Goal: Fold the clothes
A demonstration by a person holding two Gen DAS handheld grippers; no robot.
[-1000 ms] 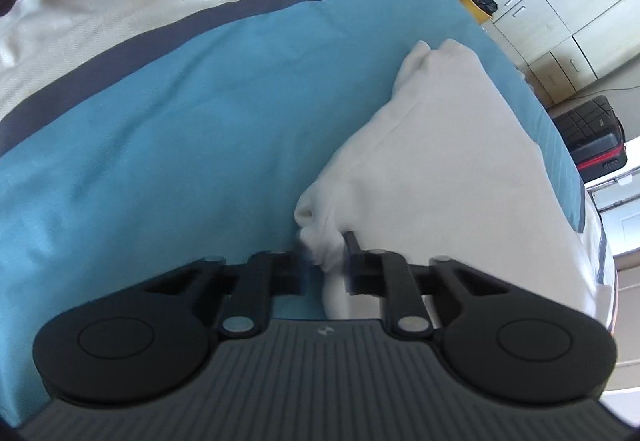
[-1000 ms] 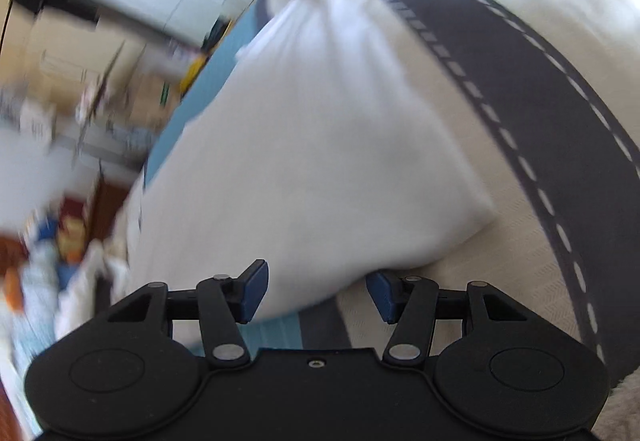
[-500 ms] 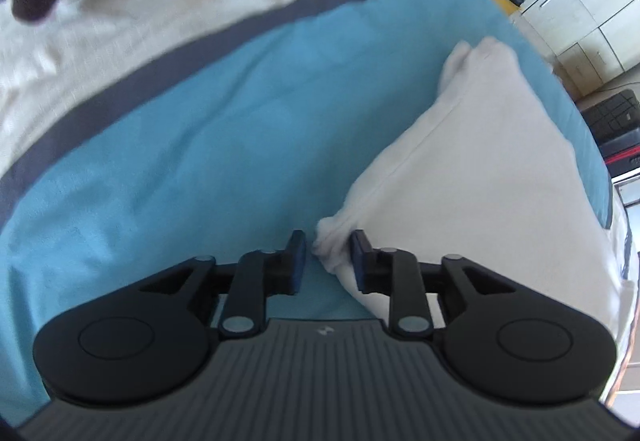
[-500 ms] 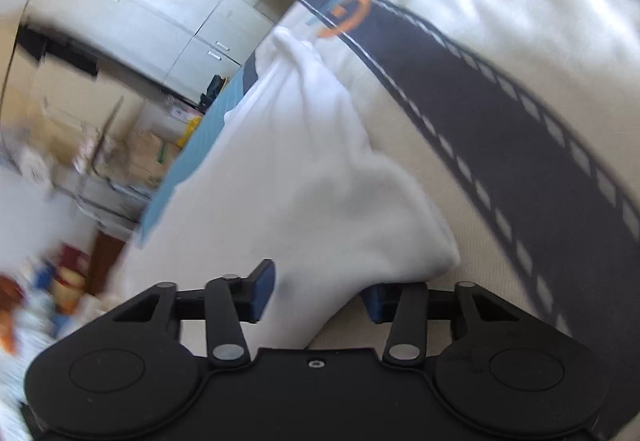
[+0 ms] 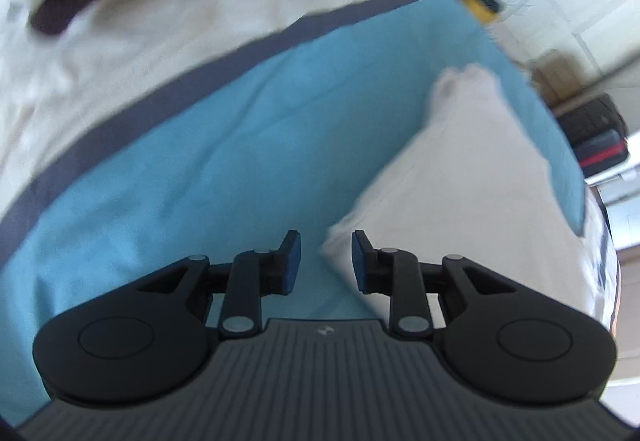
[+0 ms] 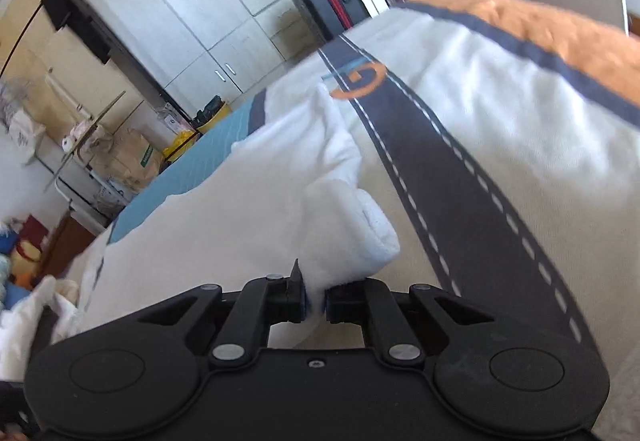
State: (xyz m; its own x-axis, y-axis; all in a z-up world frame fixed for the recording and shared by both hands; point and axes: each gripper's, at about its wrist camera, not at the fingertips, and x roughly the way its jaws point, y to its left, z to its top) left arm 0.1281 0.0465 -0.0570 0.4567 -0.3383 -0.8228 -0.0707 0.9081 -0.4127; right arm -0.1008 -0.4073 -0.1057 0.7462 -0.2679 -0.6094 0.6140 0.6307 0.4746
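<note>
The white garment [image 5: 460, 209] lies spread on a bed, over a blue sheet [image 5: 224, 169], and stretches away ahead and to the right of the left gripper [image 5: 325, 261]. Its near corner pokes into the gap between the left fingers [image 5: 291, 261], close to the right-hand pad and clear of the left-hand one; the jaws have just been opening and stand a modest way apart, gripping nothing. Blue sheet shows under the gap.

In the right wrist view the same white garment [image 6: 256, 217] runs ahead and to the left of the right gripper [image 6: 314, 297]. A bunched, hemmed corner of it comes straight down into the right fingers [image 6: 295, 295], which have just been closing and now pinch the cloth with only a thin sliver of fabric between the pads. The fold lifts off the bed at that point.

To the right of those fingers a dark band with a dashed white line [image 6: 452, 177] crosses the cream bedcover [image 6: 520, 129]. Further off, an orange blanket [image 6: 560, 29] lies at the far edge. Beyond the bed stand pale cupboards [image 6: 192, 21] and a black suitcase [image 6: 332, 7].
</note>
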